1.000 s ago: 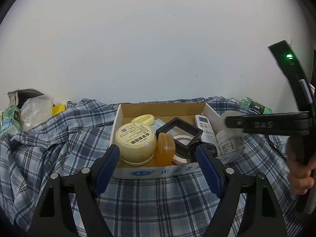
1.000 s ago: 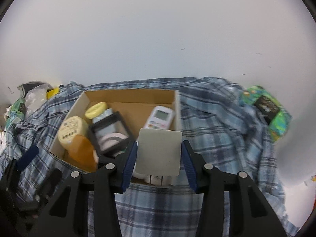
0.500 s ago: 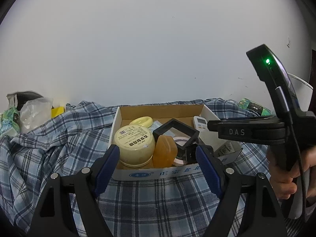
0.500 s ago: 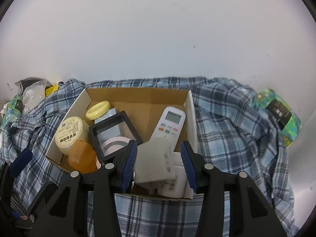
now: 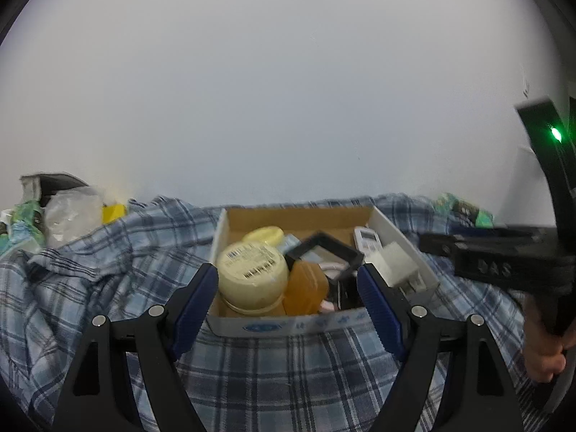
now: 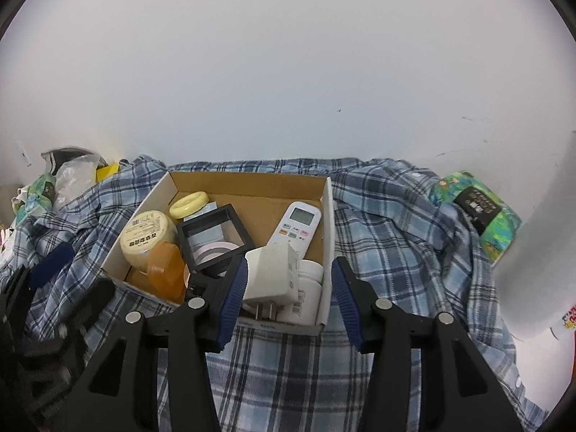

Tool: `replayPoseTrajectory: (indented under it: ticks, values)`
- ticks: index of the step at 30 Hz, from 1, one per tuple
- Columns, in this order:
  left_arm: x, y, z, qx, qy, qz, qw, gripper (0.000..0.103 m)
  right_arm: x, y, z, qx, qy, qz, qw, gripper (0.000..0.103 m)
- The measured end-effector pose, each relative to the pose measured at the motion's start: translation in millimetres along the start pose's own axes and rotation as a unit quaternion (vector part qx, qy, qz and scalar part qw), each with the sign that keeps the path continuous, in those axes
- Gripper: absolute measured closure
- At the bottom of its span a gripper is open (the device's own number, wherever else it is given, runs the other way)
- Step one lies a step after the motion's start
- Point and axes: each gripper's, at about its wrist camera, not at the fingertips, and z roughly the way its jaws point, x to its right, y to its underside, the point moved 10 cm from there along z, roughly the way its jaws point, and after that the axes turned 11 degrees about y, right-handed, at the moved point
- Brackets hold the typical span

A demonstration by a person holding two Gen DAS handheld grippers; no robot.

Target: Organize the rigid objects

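Observation:
An open cardboard box lies on plaid cloth. Inside are a cream jar, an orange piece, a black frame, a yellow disc, a white remote, a white bottle and a white plug adapter. My right gripper hovers over the box's near right corner, its jaws opening. The adapter rests in the box beside the left finger, and the right finger is clear of it. My left gripper stands open and empty before the box's front wall.
Blue plaid cloth covers the surface up to a white wall. A green packet lies at the right. Plastic bags and wrappers are heaped at the left. A person's hand holds the right gripper's handle.
The right gripper lowered the white adapter into the box's near right corner, then widened its jaws and let it go. In the left wrist view it has drawn back to the right. The left gripper stayed put.

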Motion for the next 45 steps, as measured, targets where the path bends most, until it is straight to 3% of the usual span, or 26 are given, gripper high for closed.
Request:
replayPoseTrajectory:
  ticks: [8,15,21,28,32,45]
  values:
    - [-5.5,-23.3,-45.9,0.052,-0.023,0.011,0.9983,0.022,10.2,2.7,-42.1,0.046,-0.001,0.002,0.999,0.049]
    - [-0.8,-20.0,-84.7,0.076,-0.035,0.034,0.9959,0.022,8.0,6.6,-79.3,0.107,-0.001,-0.004,0.994,0.044]
    - [-2.0,-14.6,-99.4,0.095,-0.046,0.042,0.9935,0.022,3.3,16.3,-97.6,0.136,-0.013,0.001,0.991,0.039]
    - [-7.6,-8.0,-102.0,0.106,-0.025,0.019,0.9938,0.021,0.1,26.0,-106.7,0.195,-0.019,0.002,0.981,0.018]
    - [-8.4,-7.8,-107.9,0.12,-0.023,0.016,0.9923,0.003,0.8,29.0,-112.3,0.236,-0.002,-0.005,0.972,0.0]
    - [-3.3,-11.2,-118.7,0.142,-0.026,0.03,0.989,0.0,12.5,29.7,-121.6,0.259,0.0,0.022,0.966,0.0]
